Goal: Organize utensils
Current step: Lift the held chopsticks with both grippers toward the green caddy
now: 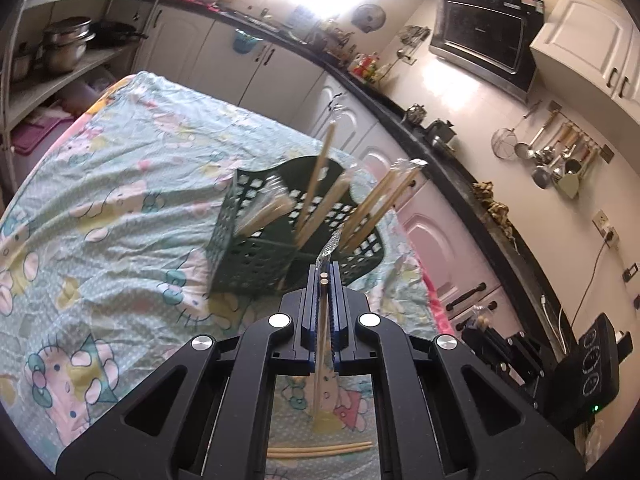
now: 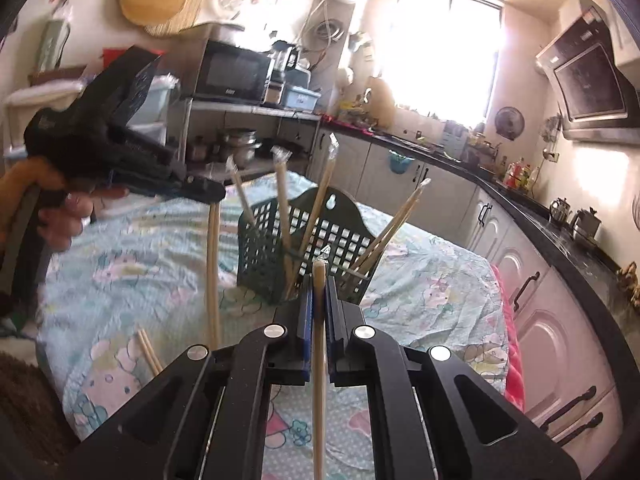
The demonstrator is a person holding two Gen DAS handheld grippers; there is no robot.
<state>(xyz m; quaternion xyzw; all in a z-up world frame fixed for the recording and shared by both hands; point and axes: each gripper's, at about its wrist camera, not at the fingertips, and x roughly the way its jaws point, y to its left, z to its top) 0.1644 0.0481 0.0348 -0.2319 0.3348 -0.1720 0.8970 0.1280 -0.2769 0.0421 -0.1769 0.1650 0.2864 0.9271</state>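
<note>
Left gripper [image 1: 324, 276] is clenched on a wrapped pair of chopsticks [image 1: 320, 344] that runs down between its blue pads, clear wrapper tip poking out at 12 o'clock; right gripper [image 2: 319, 280] likewise grips its own wrapped chopstick pair [image 2: 319, 380], held upright. The green perforated basket [image 1: 256, 248] stands on the cartoon-print tablecloth [image 1: 100, 200] at 12 o'clock of both grippers, with several wrapped pairs leaning in it, and loose chopsticks [image 1: 320, 450] lie on the cloth at 6 o'clock in the left view. No brand, label or writing is legible on anything.
</note>
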